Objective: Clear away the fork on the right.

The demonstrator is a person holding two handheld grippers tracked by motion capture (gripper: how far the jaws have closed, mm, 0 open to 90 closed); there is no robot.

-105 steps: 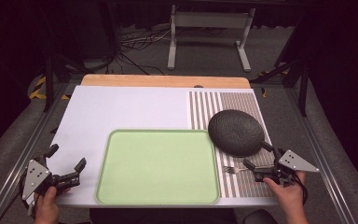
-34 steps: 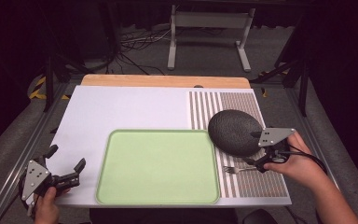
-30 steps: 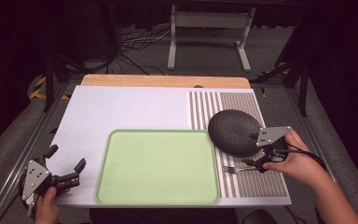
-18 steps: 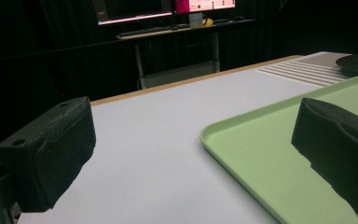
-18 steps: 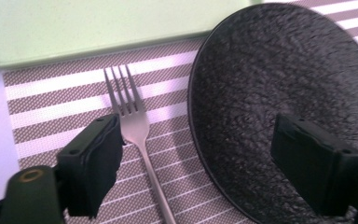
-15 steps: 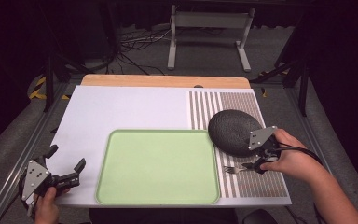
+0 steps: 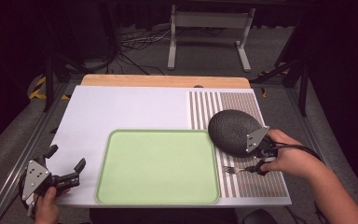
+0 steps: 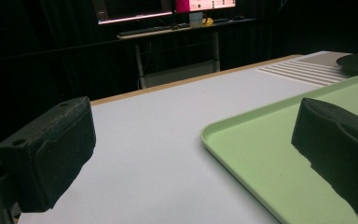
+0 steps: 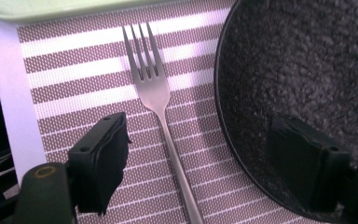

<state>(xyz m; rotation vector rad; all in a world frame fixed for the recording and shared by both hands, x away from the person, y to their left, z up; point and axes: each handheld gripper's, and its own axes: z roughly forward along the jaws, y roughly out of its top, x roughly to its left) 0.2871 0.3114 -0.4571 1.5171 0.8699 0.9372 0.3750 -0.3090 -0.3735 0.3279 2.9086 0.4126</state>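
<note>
Both jaws of my right hand-held gripper (image 9: 200, 163) have just been closing but stand open astride the fork (image 9: 161, 116) on the striped mat (image 9: 74, 93), beside the plate (image 9: 307, 70), so I can pinch its handle. My left hand-held gripper (image 7: 60, 170) waits open.

Smooth metal fork (image 9: 156, 98) beside rough, matt black plate (image 9: 303, 70).

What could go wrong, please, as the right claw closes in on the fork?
The right claw has just been closing, with the fork handle between its open jaws. One jaw sits over the dark plate, so it may catch the rim and nudge the plate. The thin handle lies flat on the striped mat, so the grip could slip.
</note>
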